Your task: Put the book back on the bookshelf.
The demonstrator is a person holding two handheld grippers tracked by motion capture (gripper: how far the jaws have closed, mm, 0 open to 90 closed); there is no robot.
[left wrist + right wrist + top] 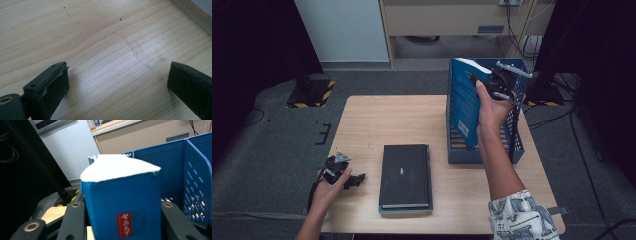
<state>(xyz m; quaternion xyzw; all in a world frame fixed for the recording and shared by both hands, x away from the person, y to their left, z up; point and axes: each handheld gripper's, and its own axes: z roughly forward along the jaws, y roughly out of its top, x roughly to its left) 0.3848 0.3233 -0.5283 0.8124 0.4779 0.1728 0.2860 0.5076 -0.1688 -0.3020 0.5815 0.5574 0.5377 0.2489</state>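
Standing upright, blue book (pixel 464 102), spine vertical

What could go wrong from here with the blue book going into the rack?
1. The right gripper clamps the blue book near its top, and it hangs tilted over the blue file rack; its lower corner could catch on a divider or the rim.
2. The rack looks light, so a snag might shove or tip it.
3. The left gripper rests open near the black book, too far away to steady the rack.
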